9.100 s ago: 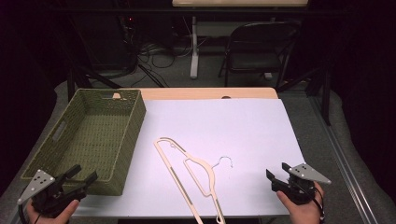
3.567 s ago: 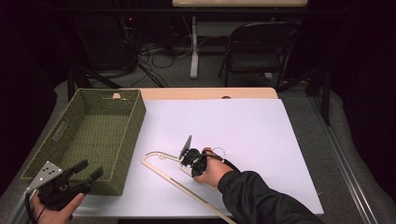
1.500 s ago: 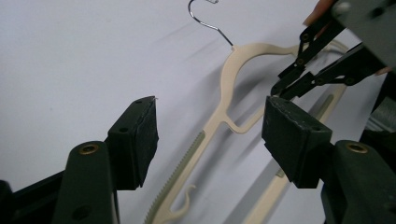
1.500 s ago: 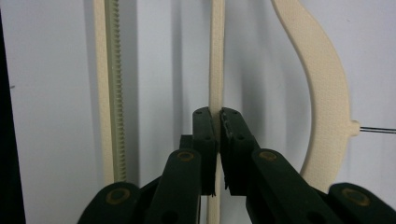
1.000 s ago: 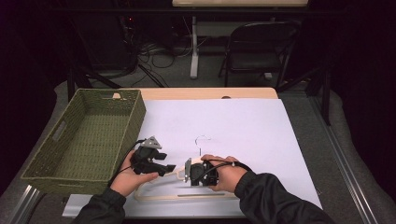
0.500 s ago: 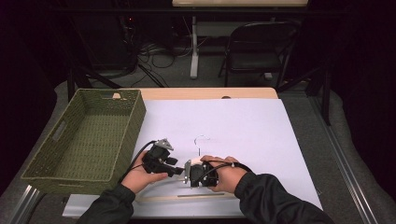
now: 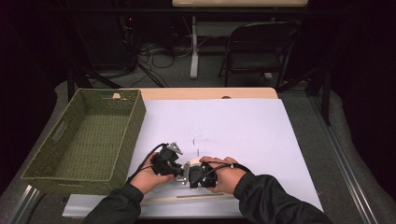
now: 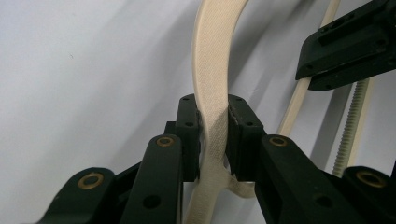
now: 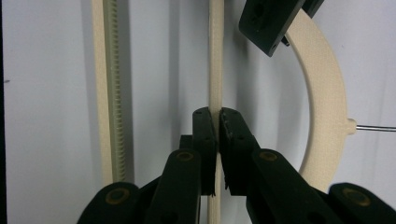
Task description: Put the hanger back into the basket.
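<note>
A cream hanger (image 7: 187, 198) lies at the front of the white table; its wire hook (image 7: 200, 140) points away from me. In the left gripper view, my left gripper (image 8: 214, 105) is shut on the hanger's broad curved arm (image 8: 217, 51). My right gripper (image 9: 216, 114) is shut on a thin cream bar (image 9: 215, 56) of the hanger, between a ridged bar (image 9: 109, 70) and the curved arm (image 9: 327, 93). From above, the left gripper (image 7: 175, 165) and right gripper (image 7: 190, 176) sit almost touching, tips facing each other.
A green woven basket (image 7: 122, 135) stands at the table's left edge, close to my left hand. White paper (image 7: 243, 130) covers the table behind and to the right of the hands. A folding chair (image 7: 259, 51) stands beyond the far edge.
My left gripper has moved right, from near the basket to beside the right gripper on the hanger. The right gripper has stayed put. Nine seconds ago both grippers were at the near corners.
</note>
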`<action>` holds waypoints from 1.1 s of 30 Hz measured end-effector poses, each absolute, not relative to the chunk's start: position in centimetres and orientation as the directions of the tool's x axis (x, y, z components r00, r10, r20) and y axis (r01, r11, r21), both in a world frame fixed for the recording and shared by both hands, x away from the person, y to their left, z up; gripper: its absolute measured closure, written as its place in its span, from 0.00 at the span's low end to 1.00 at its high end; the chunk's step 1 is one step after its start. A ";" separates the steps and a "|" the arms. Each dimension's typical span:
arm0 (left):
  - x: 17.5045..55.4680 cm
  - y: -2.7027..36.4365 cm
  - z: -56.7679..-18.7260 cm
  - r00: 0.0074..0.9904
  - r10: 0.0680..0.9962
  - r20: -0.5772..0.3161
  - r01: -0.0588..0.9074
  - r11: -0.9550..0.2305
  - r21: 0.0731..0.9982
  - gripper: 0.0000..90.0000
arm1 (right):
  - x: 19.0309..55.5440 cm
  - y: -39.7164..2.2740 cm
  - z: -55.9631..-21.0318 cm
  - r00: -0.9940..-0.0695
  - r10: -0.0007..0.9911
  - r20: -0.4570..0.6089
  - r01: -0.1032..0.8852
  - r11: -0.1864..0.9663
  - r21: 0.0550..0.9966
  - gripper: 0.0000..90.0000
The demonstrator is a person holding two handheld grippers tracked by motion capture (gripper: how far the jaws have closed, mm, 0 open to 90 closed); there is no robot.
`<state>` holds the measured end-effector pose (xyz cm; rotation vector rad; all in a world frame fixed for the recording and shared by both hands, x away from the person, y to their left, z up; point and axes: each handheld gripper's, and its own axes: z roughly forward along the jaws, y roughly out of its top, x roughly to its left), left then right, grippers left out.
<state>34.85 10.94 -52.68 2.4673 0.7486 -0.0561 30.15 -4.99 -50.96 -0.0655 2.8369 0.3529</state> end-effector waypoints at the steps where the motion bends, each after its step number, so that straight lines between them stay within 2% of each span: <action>1: 34.8 10.9 -52.7 0.844 0.500 -0.193 0.524 -0.691 0.498 0.86 | 30.2 -5.0 -51.0 -0.960 -0.009 -0.280 -0.078 0.969 0.236 0.94; 8: 34.8 10.9 -52.8 0.846 0.497 -0.191 0.520 -0.697 0.493 0.87 | 30.6 -5.4 -50.9 -0.973 0.052 -0.226 -0.016 0.958 0.287 0.91; 9: 34.7 11.0 -52.8 0.843 0.502 -0.196 0.527 -0.693 0.492 0.87 | 30.8 -5.7 -50.6 -0.974 0.089 -0.207 0.021 0.951 0.309 0.84; 10: 34.7 11.0 -52.8 0.843 0.502 -0.194 0.526 -0.694 0.493 0.87 | 31.1 -6.1 -50.4 -0.976 0.127 -0.178 0.062 0.942 0.331 0.82; 15: 34.6 11.1 -52.8 0.843 0.499 -0.200 0.526 -0.690 0.498 0.87 | 32.6 -8.8 -48.9 -0.941 0.317 -0.117 0.245 0.880 0.408 0.80; 21: 34.6 11.1 -52.7 0.842 0.500 -0.203 0.529 -0.689 0.496 0.87 | 33.8 -10.1 -48.9 -0.887 0.448 -0.117 0.356 0.822 0.445 0.72; 23: 34.5 11.2 -52.7 0.841 0.500 -0.204 0.529 -0.687 0.498 0.87 | 34.1 -10.1 -49.1 -0.879 0.461 -0.120 0.367 0.816 0.447 0.68; 27: 34.5 11.3 -52.5 0.842 0.494 -0.216 0.530 -0.683 0.504 0.87 | 34.6 -9.7 -49.7 -0.876 0.471 -0.106 0.388 0.816 0.428 0.67; 32: 34.3 11.4 -52.2 0.845 0.488 -0.217 0.524 -0.677 0.518 0.87 | 34.6 -8.8 -50.2 -0.882 0.457 -0.115 0.376 0.830 0.411 0.72; 33: 34.2 11.5 -52.1 0.845 0.487 -0.221 0.525 -0.675 0.519 0.87 | 34.5 -8.6 -50.3 -0.885 0.449 -0.127 0.366 0.837 0.407 0.76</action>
